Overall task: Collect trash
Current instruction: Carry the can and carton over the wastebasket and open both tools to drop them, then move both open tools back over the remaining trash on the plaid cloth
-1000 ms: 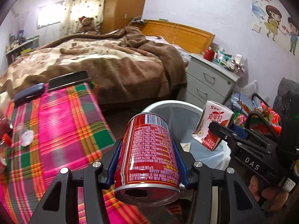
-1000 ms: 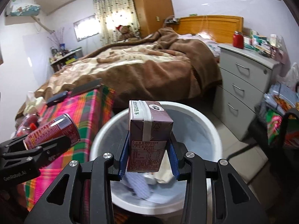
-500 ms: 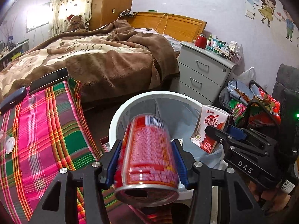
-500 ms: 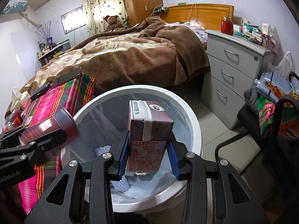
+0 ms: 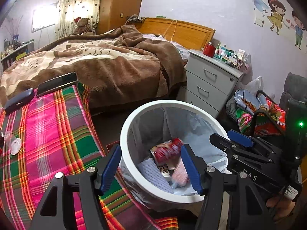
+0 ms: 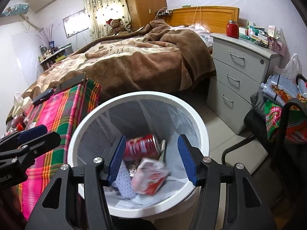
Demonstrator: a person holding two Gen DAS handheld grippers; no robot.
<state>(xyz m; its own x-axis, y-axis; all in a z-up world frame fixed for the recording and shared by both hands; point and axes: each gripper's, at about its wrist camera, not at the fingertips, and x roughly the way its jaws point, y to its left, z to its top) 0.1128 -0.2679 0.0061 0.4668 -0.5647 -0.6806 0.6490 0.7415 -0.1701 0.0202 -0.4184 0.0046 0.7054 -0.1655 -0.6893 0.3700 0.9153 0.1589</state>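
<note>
Both jaws have just opened: the red can (image 6: 142,146) and drink carton (image 6: 151,178) now lie in the white bin (image 6: 199,126), below the empty left gripper (image 5: 150,167) and right gripper (image 6: 152,160), both angled downward over its rim.

We log: bed (image 6: 134,61) under brown blanket; teddy bear (image 6: 115,24) by curtain (image 6: 107,9); grey drawer chest (image 6: 239,76) carrying red jar (image 6: 232,29); plaid-covered surface (image 5: 48,134) bearing two dark phones (image 5: 57,83); cartoon wall stickers (image 5: 278,13).
</note>
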